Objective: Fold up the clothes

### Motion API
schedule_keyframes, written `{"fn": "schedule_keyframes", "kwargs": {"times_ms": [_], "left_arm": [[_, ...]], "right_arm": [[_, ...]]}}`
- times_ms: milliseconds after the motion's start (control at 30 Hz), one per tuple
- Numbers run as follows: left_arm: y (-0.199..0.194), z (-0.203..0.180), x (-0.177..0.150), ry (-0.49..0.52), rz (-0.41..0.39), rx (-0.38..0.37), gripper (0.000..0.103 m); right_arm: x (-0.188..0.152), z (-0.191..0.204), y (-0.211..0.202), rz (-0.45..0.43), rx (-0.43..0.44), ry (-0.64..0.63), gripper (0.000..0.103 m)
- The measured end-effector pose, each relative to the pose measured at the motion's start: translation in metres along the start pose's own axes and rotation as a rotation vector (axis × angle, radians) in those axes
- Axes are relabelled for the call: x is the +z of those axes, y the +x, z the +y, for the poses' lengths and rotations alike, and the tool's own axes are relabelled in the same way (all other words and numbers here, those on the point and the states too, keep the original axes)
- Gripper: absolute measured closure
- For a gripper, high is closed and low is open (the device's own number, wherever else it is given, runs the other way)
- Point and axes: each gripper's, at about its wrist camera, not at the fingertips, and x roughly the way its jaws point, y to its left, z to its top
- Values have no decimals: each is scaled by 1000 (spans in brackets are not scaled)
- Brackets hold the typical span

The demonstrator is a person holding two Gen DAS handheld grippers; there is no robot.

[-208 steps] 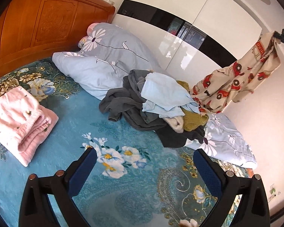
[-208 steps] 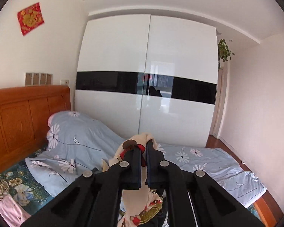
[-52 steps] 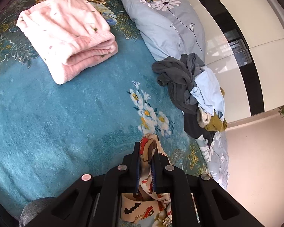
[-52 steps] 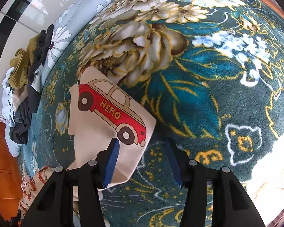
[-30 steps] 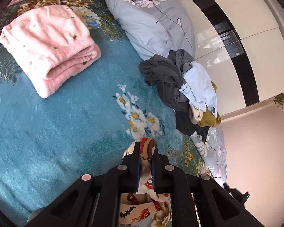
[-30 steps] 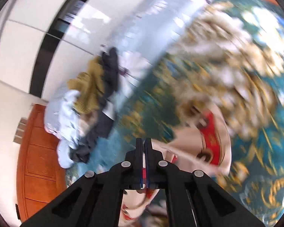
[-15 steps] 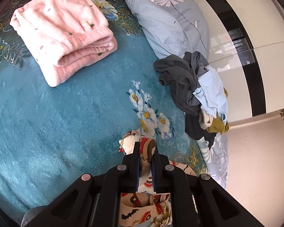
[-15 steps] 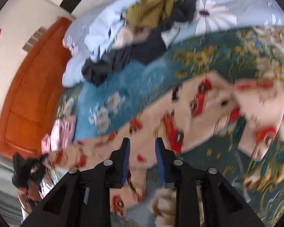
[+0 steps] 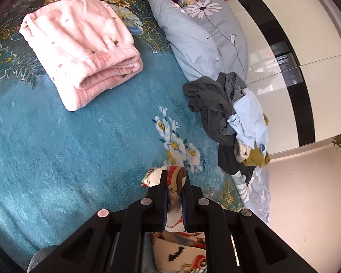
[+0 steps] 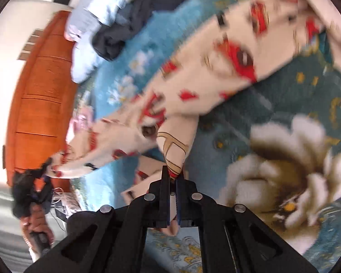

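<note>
Both grippers pinch the cream cotton garment printed with red cars (image 10: pixel 218 68): left gripper (image 9: pixel 174 183) and right gripper (image 10: pixel 173 177) clamp its edges at six o'clock, over the teal floral bedspread (image 9: pixel 56 150).

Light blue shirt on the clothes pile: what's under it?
Under the light blue shirt lie a dark grey garment, a cream knit and an olive knit, all heaped on the floral duvet. Anything deeper in the pile is covered.
</note>
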Motion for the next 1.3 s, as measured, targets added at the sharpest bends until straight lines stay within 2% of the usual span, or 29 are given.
{"fn": "schedule_keyframes", "kwargs": {"times_ms": [100,167,233,300,400,467,533,600,733,800,833,867,933,1067,1200,1233,1267,1300], "left_arm": [[-13,-5,3,8,-31,-37,93],[-13,-7,4,22,-34,-24,93],[-4,-3,3,12,-15,-25,92],[8,2,-3,3,7,-29,92],[27,6,-14,26,33,46,92],[28,9,-13,16,21,54,92],[30,13,-12,6,9,62,92],[31,16,-11,-4,-2,70,92],[34,23,-9,-24,-25,86,91],[36,27,-8,-34,-37,95,94],[36,28,-7,-39,-42,99,94],[37,30,-7,-44,-38,103,94],[38,33,-7,-54,-31,112,94],[39,38,-8,-75,-17,131,94],[41,44,-8,-96,-3,149,91],[41,45,-8,-101,1,154,91],[41,46,-8,-107,4,159,91],[42,48,-8,-112,8,163,91]], "right_arm": [[9,13,-85,-107,99,-53,100],[13,19,-141,-182,138,-89,100],[15,14,-184,-248,118,-113,100],[24,-4,-195,-268,-11,-128,98],[40,-39,-169,-239,-286,-105,98],[47,-62,-146,-218,-386,-85,98],[54,-78,-129,-214,-419,-67,98],[59,-89,-122,-235,-410,-16,98],[20,-91,-117,-165,-417,-50,97],[-1,-92,-115,-126,-422,-73,80],[-12,-93,-114,-106,-425,-84,61],[-23,-93,-113,-86,-427,-95,55],[-44,-94,-110,-47,-431,-117,54],[-79,-113,-79,54,-474,-61,54],[-78,-128,-64,1,-408,115,54],[-75,-131,-61,-8,-405,156,59],[-72,-132,-59,-14,-415,183,80],[-69,-128,-58,-13,-432,178,93]]}}
